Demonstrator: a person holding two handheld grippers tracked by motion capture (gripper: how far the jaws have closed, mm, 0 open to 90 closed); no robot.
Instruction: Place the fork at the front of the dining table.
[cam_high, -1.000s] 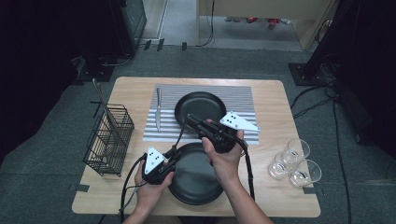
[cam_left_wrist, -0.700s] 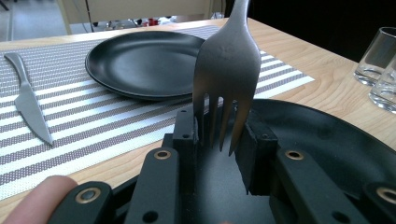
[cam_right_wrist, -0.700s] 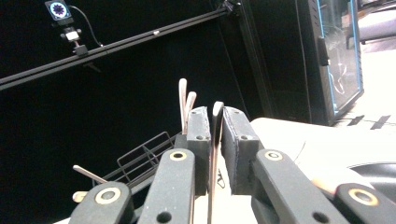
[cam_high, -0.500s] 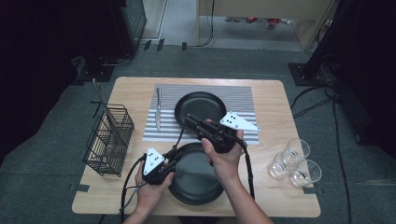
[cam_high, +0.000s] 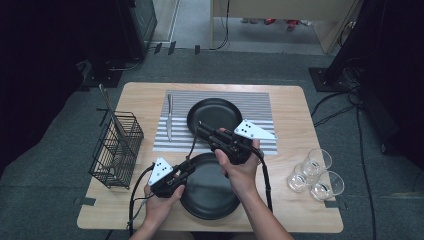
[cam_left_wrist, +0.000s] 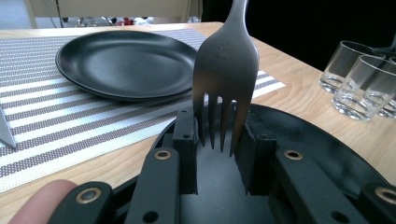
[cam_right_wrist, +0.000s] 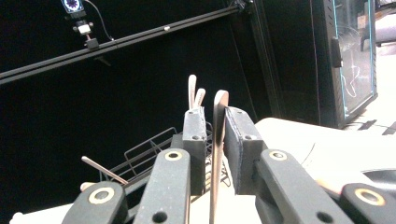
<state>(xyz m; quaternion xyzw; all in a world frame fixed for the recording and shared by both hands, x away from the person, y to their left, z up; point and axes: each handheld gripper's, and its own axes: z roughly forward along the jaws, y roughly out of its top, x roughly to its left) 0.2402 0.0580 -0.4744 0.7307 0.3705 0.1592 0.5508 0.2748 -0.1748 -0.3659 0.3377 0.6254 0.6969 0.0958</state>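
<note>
A dark metal fork (cam_left_wrist: 226, 60) stands upright over the near black plate (cam_high: 210, 187). My left gripper (cam_left_wrist: 219, 149) is shut on its tines, at the plate's left rim in the high view (cam_high: 187, 169). The fork's handle (cam_right_wrist: 218, 140) rises between the jaws of my right gripper (cam_right_wrist: 215, 126). Those jaws have just been opening: the handle lies against one pad, with a thin gap to the other. In the high view the right gripper (cam_high: 201, 126) sits over the near edge of the far black plate (cam_high: 215, 112), pointing toward the table's left side.
The far plate rests on a striped placemat (cam_high: 260, 105), with a knife (cam_high: 169, 122) lying to its left. A black wire basket (cam_high: 116, 150) holding utensils stands at the table's left edge. Three glasses (cam_high: 315, 172) are grouped at the right front.
</note>
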